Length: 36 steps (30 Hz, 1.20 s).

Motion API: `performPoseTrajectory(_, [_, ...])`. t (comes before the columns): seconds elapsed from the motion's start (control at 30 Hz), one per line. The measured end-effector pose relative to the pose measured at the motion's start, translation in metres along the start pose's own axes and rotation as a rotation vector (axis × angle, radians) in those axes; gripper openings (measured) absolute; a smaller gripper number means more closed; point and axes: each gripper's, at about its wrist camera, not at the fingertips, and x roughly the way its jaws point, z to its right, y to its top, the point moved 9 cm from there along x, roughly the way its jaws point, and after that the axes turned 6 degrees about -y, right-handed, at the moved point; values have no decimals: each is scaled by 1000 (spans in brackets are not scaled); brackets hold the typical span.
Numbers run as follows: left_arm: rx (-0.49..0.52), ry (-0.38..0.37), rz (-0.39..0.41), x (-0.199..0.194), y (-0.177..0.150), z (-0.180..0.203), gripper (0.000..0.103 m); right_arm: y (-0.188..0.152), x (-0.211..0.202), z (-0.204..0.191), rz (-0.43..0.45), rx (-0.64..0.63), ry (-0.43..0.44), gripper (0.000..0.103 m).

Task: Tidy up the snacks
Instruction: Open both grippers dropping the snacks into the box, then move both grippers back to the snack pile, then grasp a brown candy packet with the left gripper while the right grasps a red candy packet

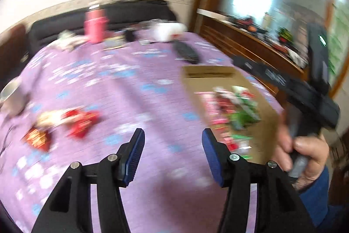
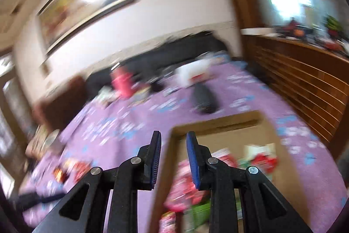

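Observation:
Both views are blurred by motion. A shallow cardboard box point(image 1: 220, 78) on the purple tablecloth holds several red, pink and green snack packets point(image 1: 231, 110). Loose red snack packets point(image 1: 80, 121) lie on the cloth at the left. My left gripper point(image 1: 173, 137) is open and empty above the cloth, between the loose packets and the box. The right gripper's black body point(image 1: 309, 97) and the hand holding it show at the right. In the right wrist view my right gripper point(image 2: 173, 141) is open and empty over the box's left wall point(image 2: 168, 158), with packets point(image 2: 187, 187) inside.
A pink bottle point(image 1: 96, 23), a black remote point(image 1: 186, 51), a white bag point(image 1: 168, 31) and small items stand at the table's far side. A white cup point(image 1: 11, 93) is at the left edge. A wooden cabinet point(image 2: 305, 80) runs along the right. A dark sofa point(image 1: 135, 8) is behind.

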Motion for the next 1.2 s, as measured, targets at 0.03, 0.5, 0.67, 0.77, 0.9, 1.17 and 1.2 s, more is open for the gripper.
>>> performPoseTrajectory(0.03, [-33,17,1,-8,-2,-19,54,-6,2,-16,-27,-27,37,26])
performPoseTrajectory(0.5, [-532,197,-67,-31,-33,-233,66,-111,36,-137,-491,-112,242,28])
performPoseTrajectory(0.67, [-631,198,-111,-6,-29,-249,67,-114,33,-145,-494,-118,247,28])
performPoseTrajectory(0.77, [-588,238,-100,4,-19,-251,67,-115,31,-148,-496,-130,258,28])
performPoseTrajectory(0.9, [-511,261,-97,16,-13,-250,35,-117,31,-150,-518,-125,268,28])
performPoseTrajectory(1.17, [-435,161,-135,10,-34,-209,32,-106,53,-163,-581,-22,285,28])
performPoseTrajectory(1.2, [-415,155,-137,8,-39,-200,32,-105,59,-166,-588,-13,278,28])
